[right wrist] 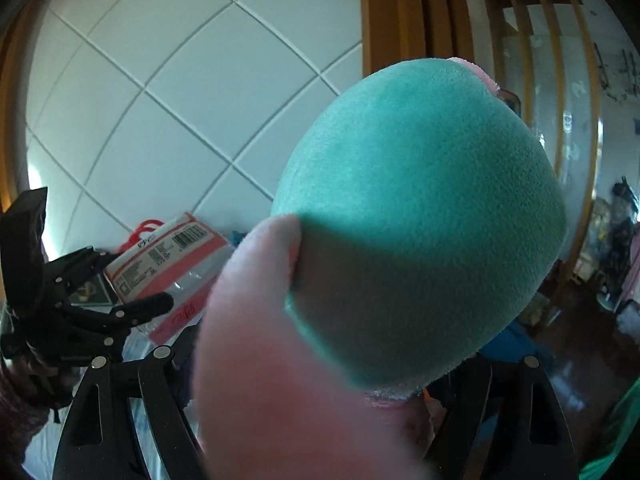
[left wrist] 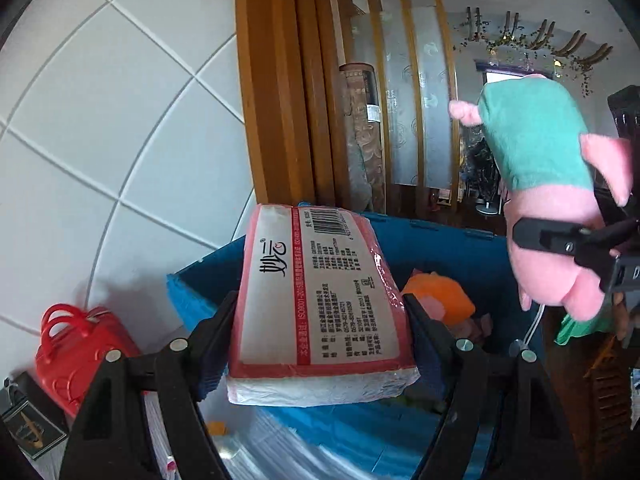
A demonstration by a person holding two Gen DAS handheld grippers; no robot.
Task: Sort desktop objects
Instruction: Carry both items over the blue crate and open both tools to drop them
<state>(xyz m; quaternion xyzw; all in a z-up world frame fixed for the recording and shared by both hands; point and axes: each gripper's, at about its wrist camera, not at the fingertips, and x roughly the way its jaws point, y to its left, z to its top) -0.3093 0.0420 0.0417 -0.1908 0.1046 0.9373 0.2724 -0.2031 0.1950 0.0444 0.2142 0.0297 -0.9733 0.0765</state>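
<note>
A pink-and-white tissue pack (left wrist: 320,296) is clamped between the fingers of my left gripper (left wrist: 320,304), and it hangs over an open blue bin (left wrist: 440,228). My right gripper (left wrist: 560,200) is shut on a pink plush pig in a teal dress (left wrist: 532,148), held high at the right above the bin's far edge. In the right wrist view the plush pig (right wrist: 420,220) fills most of the picture and hides the tips of my right gripper (right wrist: 340,340). At the left of that view my left gripper (right wrist: 132,280) holds the tissue pack (right wrist: 160,256).
An orange plush toy (left wrist: 440,296) and other soft things lie inside the bin. A small red case (left wrist: 80,344) with handles stands left of the bin against a white tiled wall (left wrist: 120,120). Wooden door frames (left wrist: 280,80) and a dark room lie beyond.
</note>
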